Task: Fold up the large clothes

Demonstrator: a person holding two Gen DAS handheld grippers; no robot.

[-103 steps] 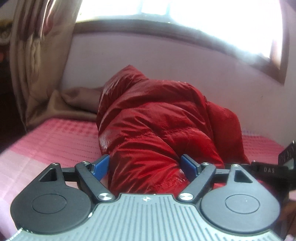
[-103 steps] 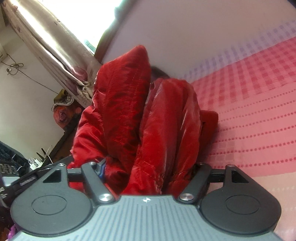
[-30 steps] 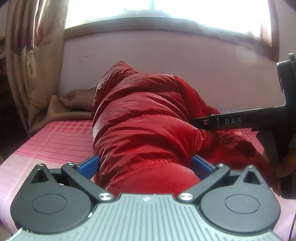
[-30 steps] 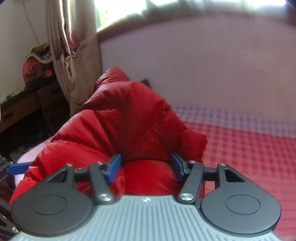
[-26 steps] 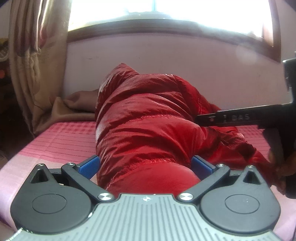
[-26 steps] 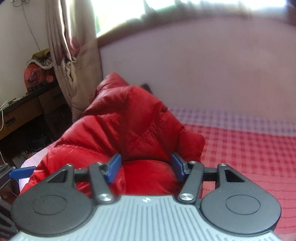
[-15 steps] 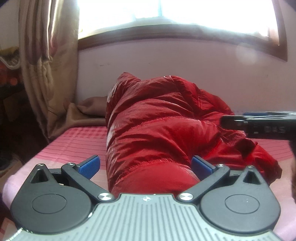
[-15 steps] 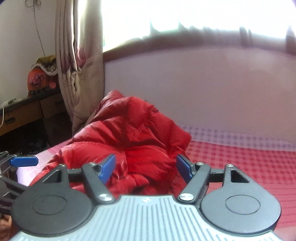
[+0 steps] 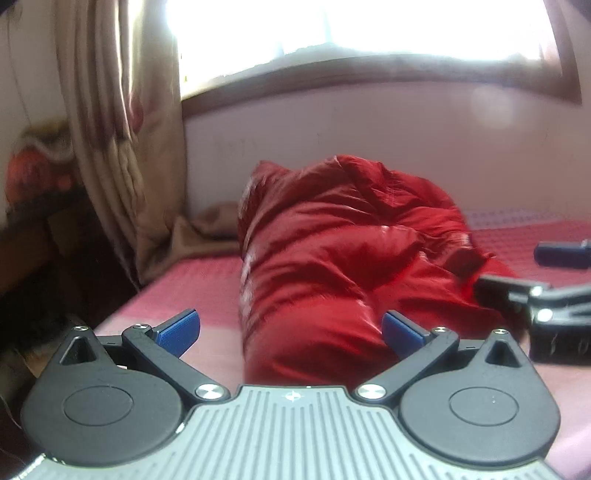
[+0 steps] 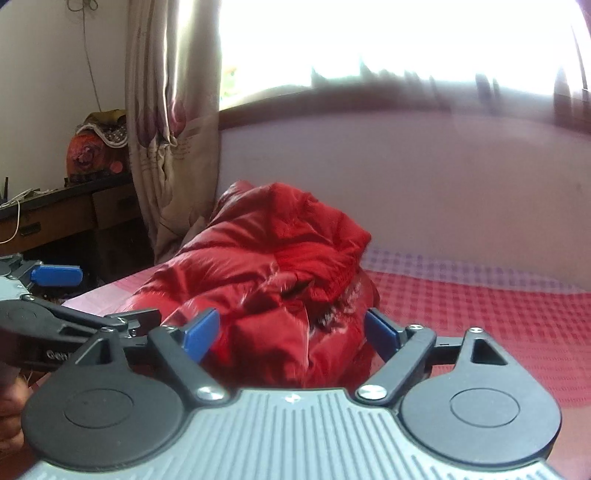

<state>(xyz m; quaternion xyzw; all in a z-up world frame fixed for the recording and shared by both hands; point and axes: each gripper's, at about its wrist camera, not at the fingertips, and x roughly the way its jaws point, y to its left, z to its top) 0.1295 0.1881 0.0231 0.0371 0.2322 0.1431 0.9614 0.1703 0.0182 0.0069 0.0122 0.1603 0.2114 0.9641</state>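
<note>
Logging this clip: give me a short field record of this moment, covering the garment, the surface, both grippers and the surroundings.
garment: red puffy jacket, bunched in a heap, not flat
surface: bed with pink checked cover
left gripper: open, holding nothing, jacket's near end between its fingers
right gripper: open, holding nothing, just short of the jacket
behind: wall under a bright window, curtain at left
fold state: no neat fold visible

Daylight floods in from a window at the top of both views, blown out to pure white with hazy glare spilling onto the wall below. The left side by the curtain falls into deep shadow. A shiny red jacket catches highlights and looks softly blurred. Fisheye distortion bends the edges of both views.
</note>
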